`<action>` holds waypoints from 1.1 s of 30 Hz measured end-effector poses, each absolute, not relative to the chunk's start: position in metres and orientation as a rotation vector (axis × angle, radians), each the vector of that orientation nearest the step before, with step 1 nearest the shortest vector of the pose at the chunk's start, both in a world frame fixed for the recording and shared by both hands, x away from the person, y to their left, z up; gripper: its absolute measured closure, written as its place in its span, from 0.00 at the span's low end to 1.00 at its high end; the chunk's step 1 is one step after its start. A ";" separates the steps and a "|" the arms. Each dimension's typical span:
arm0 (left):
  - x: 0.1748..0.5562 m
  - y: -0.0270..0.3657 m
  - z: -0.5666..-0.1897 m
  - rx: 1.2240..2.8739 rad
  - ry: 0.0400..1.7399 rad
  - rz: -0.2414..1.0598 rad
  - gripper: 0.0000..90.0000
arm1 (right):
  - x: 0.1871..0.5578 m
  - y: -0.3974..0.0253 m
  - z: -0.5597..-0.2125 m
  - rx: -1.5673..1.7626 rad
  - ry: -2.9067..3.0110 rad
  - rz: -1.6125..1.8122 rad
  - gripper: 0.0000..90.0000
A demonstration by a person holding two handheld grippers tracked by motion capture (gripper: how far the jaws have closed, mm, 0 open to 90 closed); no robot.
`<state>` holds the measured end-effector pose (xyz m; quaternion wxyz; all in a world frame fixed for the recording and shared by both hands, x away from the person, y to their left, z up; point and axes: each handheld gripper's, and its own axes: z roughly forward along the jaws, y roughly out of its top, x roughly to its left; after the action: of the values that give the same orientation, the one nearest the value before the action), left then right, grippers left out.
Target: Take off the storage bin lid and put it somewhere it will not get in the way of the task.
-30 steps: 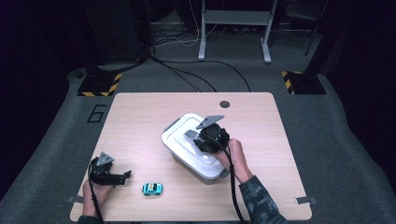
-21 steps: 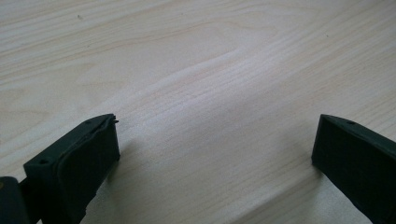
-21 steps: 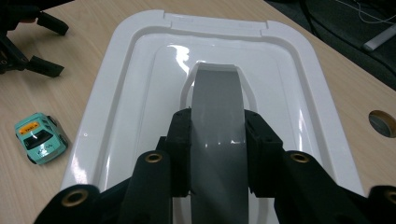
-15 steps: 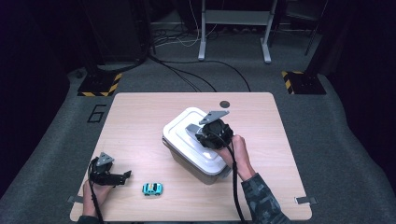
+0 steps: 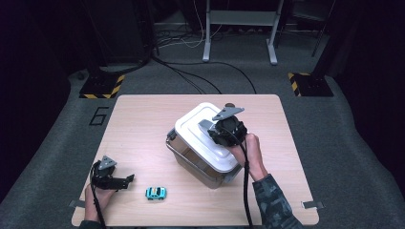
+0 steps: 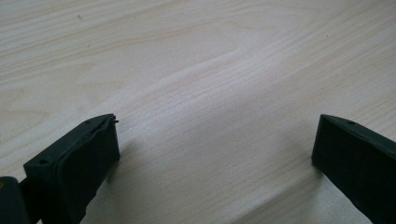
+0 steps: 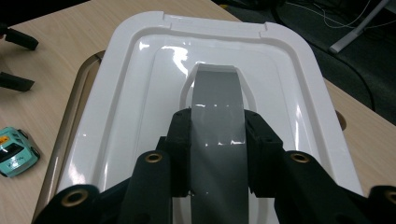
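Observation:
A clear plastic box (image 5: 191,160) stands mid-table. Its white lid (image 5: 200,131) (image 7: 140,93) sits raised and slightly offset, so the box's rim shows at the lid's left edge. My right gripper (image 5: 224,131) (image 7: 217,123) is shut on the lid's grey handle (image 7: 217,88). A small teal toy car (image 5: 156,192) (image 7: 16,151) lies near the table's front edge. Just left of it, my left gripper (image 5: 128,182) (image 6: 215,140) rests low over bare wood, open and holding nothing; the right gripper view also catches this left gripper (image 7: 16,60) far off.
The light wooden table (image 5: 143,119) has a dark round hole (image 5: 229,105) just behind the box. On the grey floor beyond are cables (image 5: 200,78), two yellow-and-black striped stand bases (image 5: 101,87) (image 5: 308,83), and a painted 6 (image 5: 99,116).
My right gripper has risen a little with the lid, lifting it off the box. The left gripper and the toy car have not moved.

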<state>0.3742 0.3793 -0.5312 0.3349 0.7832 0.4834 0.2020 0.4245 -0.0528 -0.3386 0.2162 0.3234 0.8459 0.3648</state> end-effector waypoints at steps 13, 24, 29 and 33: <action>0.374 0.379 -0.531 2.043 1.261 0.527 0.00 | 0.430 -0.075 -0.329 0.955 2.295 0.978 0.74; 0.374 0.379 -0.531 2.043 1.262 0.527 0.00 | 0.429 -0.096 -0.320 0.997 2.233 0.978 0.74; 0.374 0.379 -0.531 2.043 1.261 0.527 0.00 | 0.429 -0.108 -0.316 1.029 2.194 0.976 0.74; 0.374 0.379 -0.531 2.043 1.262 0.527 0.00 | 0.428 -0.116 -0.315 1.064 2.164 0.969 0.74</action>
<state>0.3742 0.3792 -0.5312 0.3351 0.7830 0.4836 0.2019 0.4278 -0.1163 -0.3146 0.2680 0.3944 0.8022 0.3594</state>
